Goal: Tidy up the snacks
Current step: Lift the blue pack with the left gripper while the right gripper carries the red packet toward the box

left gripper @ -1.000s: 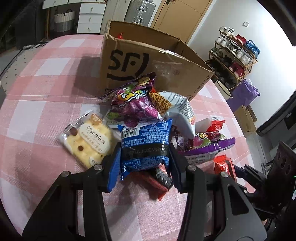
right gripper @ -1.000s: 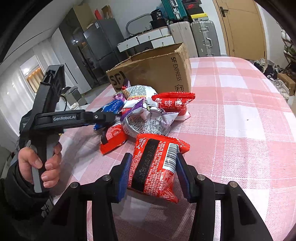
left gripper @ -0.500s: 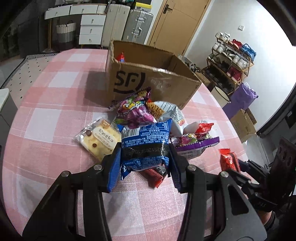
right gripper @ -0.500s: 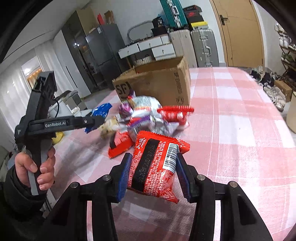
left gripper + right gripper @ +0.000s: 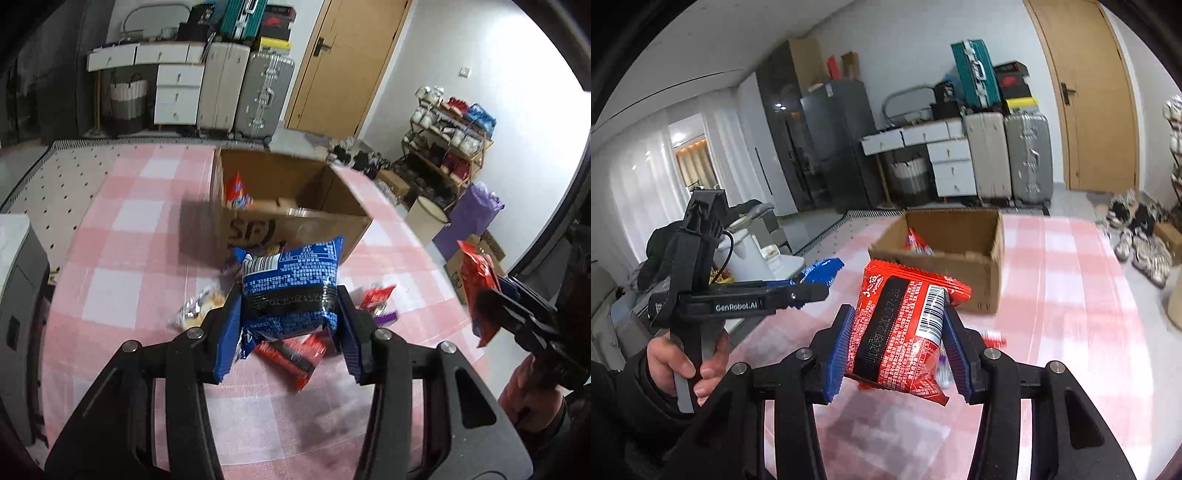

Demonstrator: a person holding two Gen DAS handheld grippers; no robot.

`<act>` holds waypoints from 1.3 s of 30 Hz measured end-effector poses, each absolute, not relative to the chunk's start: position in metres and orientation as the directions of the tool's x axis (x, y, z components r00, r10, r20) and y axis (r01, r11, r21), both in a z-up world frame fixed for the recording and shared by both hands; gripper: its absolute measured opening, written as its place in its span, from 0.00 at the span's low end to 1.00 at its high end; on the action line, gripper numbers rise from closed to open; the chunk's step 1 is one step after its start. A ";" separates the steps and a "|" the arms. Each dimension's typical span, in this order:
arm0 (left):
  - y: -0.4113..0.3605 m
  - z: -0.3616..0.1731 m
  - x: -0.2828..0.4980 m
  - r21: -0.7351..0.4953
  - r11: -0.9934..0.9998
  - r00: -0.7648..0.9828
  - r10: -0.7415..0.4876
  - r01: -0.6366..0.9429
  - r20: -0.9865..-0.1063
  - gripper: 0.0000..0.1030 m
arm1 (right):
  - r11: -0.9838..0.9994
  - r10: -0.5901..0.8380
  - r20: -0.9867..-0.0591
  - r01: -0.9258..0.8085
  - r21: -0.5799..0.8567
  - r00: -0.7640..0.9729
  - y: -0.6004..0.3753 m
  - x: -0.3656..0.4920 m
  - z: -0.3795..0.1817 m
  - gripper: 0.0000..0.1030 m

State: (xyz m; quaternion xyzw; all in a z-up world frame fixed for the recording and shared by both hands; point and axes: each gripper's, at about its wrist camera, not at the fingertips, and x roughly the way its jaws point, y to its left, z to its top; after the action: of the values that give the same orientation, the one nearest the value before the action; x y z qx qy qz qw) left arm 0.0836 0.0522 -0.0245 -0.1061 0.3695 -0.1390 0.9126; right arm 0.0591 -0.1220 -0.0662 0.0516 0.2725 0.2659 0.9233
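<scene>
My left gripper (image 5: 290,314) is shut on a blue snack packet (image 5: 291,291) and holds it high above the pink checked table (image 5: 122,258). My right gripper (image 5: 899,341) is shut on a red snack packet (image 5: 905,328), also held up in the air. The open SF cardboard box (image 5: 295,221) stands beyond both, with a red and blue packet (image 5: 236,194) inside; it also shows in the right wrist view (image 5: 964,254). A pile of loose snacks (image 5: 295,350) lies on the table under my left gripper, mostly hidden by the blue packet.
The right gripper with its red packet (image 5: 480,291) shows at the right edge of the left wrist view. The left gripper (image 5: 798,295) and the hand holding it show at the left of the right wrist view. Suitcases (image 5: 258,92), drawers and a shoe rack (image 5: 450,136) stand beyond the table.
Both grippers have risen well above the table with their packets, so the snack pile and the box now look lower and farther away, and the box's inside shows.
</scene>
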 end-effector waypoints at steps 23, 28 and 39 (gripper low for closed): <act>0.062 0.126 0.135 -0.306 0.917 0.749 -0.389 0.257 -0.536 0.43 | 0.831 0.548 -0.377 -0.538 0.142 0.747 -0.088 0.141 0.044 0.47; 0.054 0.130 0.176 -0.328 0.909 0.730 -0.406 0.258 -0.550 0.43 | 0.839 0.536 -0.390 -0.524 0.146 0.749 -0.082 0.171 0.049 0.47; 0.037 0.082 0.277 -0.363 0.902 0.664 -0.420 0.232 -0.619 0.43 | 0.864 0.492 -0.455 -0.482 0.147 0.742 -0.071 0.269 0.021 0.47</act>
State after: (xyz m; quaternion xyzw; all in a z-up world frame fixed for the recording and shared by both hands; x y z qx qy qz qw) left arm 0.2765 0.0365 0.0820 -0.1275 0.3681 -0.1804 0.9031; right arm 0.2687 -0.0705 0.0211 0.0097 0.2466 0.2610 0.9332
